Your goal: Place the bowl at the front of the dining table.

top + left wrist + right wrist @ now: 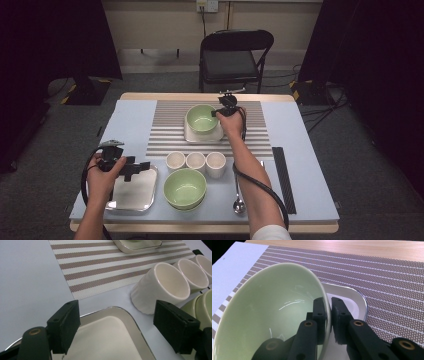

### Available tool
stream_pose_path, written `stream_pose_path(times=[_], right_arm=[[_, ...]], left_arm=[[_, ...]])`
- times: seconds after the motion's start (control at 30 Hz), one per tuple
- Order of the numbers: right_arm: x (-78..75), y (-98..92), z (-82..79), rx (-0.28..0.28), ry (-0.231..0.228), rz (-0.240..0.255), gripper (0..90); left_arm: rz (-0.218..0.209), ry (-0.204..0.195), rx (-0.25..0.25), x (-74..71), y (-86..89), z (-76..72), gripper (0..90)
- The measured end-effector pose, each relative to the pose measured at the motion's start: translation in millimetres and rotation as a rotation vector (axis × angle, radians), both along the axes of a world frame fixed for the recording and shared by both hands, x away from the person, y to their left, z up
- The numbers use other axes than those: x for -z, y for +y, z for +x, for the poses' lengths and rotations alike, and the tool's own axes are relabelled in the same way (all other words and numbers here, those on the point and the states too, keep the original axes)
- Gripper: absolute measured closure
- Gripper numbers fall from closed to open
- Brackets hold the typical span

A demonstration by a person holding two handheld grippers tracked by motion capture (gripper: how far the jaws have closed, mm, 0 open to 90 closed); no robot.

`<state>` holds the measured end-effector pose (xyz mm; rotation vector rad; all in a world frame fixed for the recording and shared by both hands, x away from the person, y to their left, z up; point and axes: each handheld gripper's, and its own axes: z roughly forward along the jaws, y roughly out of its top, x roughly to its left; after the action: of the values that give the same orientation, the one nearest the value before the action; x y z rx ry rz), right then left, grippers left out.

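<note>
My right tongs (329,315) are pinched on the rim of the green bowl (269,315), one jaw inside, one outside. The bowl sits tilted on the small square tray (357,302) on the striped mat (387,277), toward the far edge of the tabletop (305,165). My left tongs (115,327) hang wide open, holding nothing, over the steel tray (107,337) at the near left corner, beside three white cups (162,287). I reckon I'm either setting the bowl down or lifting it. Next, I'd level it carefully, since a rim grip can slip.
</note>
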<state>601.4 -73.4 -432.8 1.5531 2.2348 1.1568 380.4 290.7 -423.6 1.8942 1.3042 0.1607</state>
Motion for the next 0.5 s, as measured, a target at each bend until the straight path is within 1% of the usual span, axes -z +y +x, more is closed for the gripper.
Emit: stream_pose_path(times=[0.5], right_arm=[[1.3,1.6,1.0,-0.005,-0.001,-0.004,82.3]], left_arm=[[-0.003,0.001,-0.004,0.2,1.2,-0.3,21.3]])
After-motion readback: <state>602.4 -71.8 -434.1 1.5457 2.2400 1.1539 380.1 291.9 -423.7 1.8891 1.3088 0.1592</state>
